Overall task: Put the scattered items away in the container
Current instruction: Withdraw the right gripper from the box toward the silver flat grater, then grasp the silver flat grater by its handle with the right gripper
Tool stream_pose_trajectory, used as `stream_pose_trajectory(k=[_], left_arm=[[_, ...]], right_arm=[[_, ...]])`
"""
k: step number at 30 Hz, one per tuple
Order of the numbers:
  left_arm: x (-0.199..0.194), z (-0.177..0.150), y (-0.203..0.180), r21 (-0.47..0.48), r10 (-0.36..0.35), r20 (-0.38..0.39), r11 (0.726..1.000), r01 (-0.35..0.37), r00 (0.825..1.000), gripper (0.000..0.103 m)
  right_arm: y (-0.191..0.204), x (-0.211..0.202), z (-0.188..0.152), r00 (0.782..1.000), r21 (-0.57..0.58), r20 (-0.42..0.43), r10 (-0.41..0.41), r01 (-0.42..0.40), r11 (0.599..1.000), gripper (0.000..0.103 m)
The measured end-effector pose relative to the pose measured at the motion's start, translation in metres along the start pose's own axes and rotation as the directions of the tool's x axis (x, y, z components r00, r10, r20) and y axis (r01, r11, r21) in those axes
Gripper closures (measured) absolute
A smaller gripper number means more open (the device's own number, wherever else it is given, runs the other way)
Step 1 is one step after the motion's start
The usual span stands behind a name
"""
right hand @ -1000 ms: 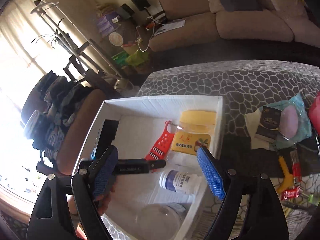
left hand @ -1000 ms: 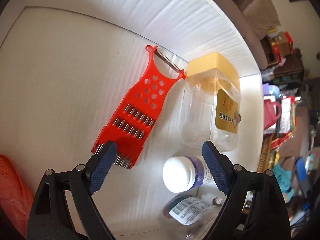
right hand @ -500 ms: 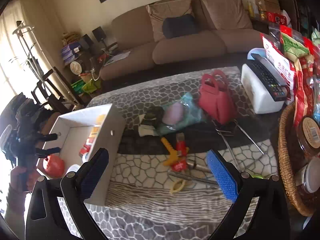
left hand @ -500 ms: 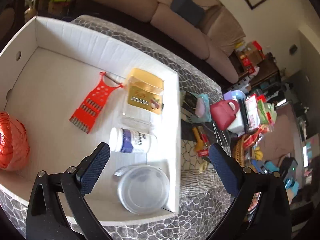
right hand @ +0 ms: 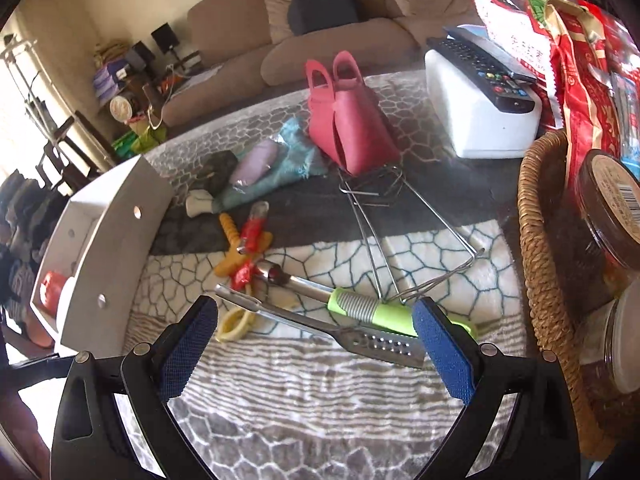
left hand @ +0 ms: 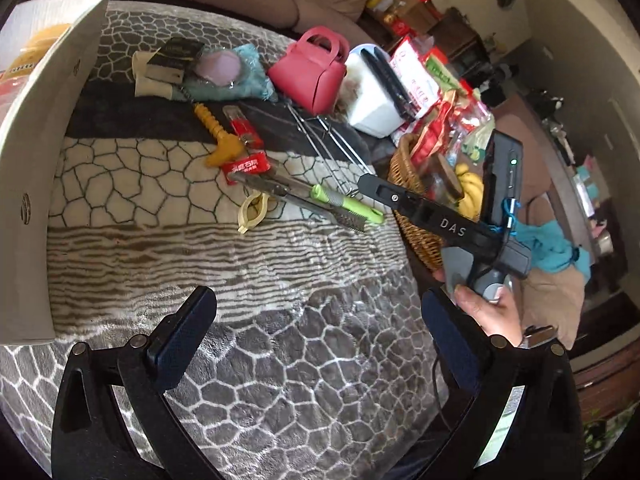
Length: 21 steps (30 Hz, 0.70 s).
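The white box (left hand: 44, 128) stands at the left of the patterned blanket; it also shows in the right wrist view (right hand: 108, 256). Scattered beside it lie a metal grater (right hand: 328, 330), a green-handled tool (right hand: 360, 306), a yellow toy (right hand: 234, 246), a red packet (left hand: 245, 166), a cream clip (left hand: 252, 210), wire tongs (right hand: 384, 240) and a pink handbag (right hand: 348, 124). My right gripper (right hand: 316, 348) is open, low over the grater and green-handled tool. My left gripper (left hand: 320, 336) is open and empty above bare blanket. The right gripper's body (left hand: 460, 216) shows in the left view.
A wicker basket (right hand: 548, 256) with jars and snack bags stands at the right. A white tissue box (right hand: 476, 116) with a remote on it sits behind. A teal cloth bundle (right hand: 272, 164) lies by the handbag. A sofa is beyond the table.
Both grippers have swung from the white box to the scattered items on the right. The right gripper has dropped close to the grater and green-handled tool.
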<state>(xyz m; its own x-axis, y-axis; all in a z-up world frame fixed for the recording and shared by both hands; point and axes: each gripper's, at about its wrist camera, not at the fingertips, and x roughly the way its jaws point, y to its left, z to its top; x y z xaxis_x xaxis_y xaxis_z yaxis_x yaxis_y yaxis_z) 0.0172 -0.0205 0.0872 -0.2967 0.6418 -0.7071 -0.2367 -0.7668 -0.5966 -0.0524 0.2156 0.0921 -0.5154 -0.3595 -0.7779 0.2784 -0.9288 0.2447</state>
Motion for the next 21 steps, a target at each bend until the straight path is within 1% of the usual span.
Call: stream_pose_trajectory(k=[2, 4, 5, 7, 9, 11, 13, 16, 18, 20, 21], left_arm=[[0.016, -0.004, 0.006, 0.005, 0.010, -0.020, 1.000, -0.010, 1.000, 0.000], [0.023, -0.005, 0.014, -0.007, 0.033, -0.032, 0.999, -0.033, 0.999, 0.000], [0.024, -0.005, 0.018, -0.027, 0.019, -0.039, 0.999, -0.020, 0.999, 0.000], [0.026, -0.005, 0.023, -0.055, -0.013, -0.048, 0.998, 0.010, 0.999, 0.000], [0.024, -0.005, 0.025, -0.057, -0.002, -0.042, 0.998, -0.001, 0.999, 0.000], [0.023, -0.005, 0.028, -0.076, -0.017, -0.039, 0.997, 0.014, 0.999, 0.000], [0.024, -0.007, 0.031, -0.093, -0.019, -0.043, 0.996, 0.015, 0.999, 0.000], [0.026, -0.009, 0.032, -0.094, -0.006, -0.052, 0.996, 0.001, 0.999, 0.000], [0.029, -0.010, 0.032, -0.096, -0.012, -0.062, 0.995, 0.006, 0.998, 0.000], [0.030, -0.011, 0.032, -0.101, -0.013, -0.068, 0.995, 0.006, 0.998, 0.000], [0.030, -0.011, 0.033, -0.106, -0.018, -0.070, 0.994, 0.011, 0.997, 0.000]], right_arm=[[-0.002, 0.008, -0.004, 1.000, -0.056, -0.014, 0.018, -0.019, 0.998, 0.008], [0.003, 0.016, -0.008, 0.999, -0.124, -0.024, 0.035, -0.038, 0.992, 0.029], [0.007, 0.020, -0.011, 0.999, -0.165, -0.025, 0.028, -0.031, 0.986, 0.031], [0.020, 0.029, -0.020, 0.999, -0.258, -0.031, 0.008, -0.016, 0.966, 0.032], [0.037, 0.039, -0.030, 0.999, -0.365, -0.031, -0.017, 0.005, 0.931, 0.033], [0.050, 0.053, -0.038, 0.996, -0.435, -0.050, -0.071, 0.042, 0.899, 0.033], [0.057, 0.063, -0.041, 0.993, -0.461, -0.046, -0.105, 0.072, 0.884, 0.033], [0.058, 0.076, -0.041, 0.987, -0.468, -0.063, -0.149, 0.103, 0.878, 0.033], [0.062, 0.079, -0.042, 0.983, -0.493, -0.035, -0.182, 0.141, 0.858, 0.034], [0.066, 0.083, -0.042, 0.974, -0.513, -0.009, -0.228, 0.191, 0.837, 0.040], [0.067, 0.084, -0.041, 0.970, -0.514, 0.003, -0.242, 0.209, 0.832, 0.053]])
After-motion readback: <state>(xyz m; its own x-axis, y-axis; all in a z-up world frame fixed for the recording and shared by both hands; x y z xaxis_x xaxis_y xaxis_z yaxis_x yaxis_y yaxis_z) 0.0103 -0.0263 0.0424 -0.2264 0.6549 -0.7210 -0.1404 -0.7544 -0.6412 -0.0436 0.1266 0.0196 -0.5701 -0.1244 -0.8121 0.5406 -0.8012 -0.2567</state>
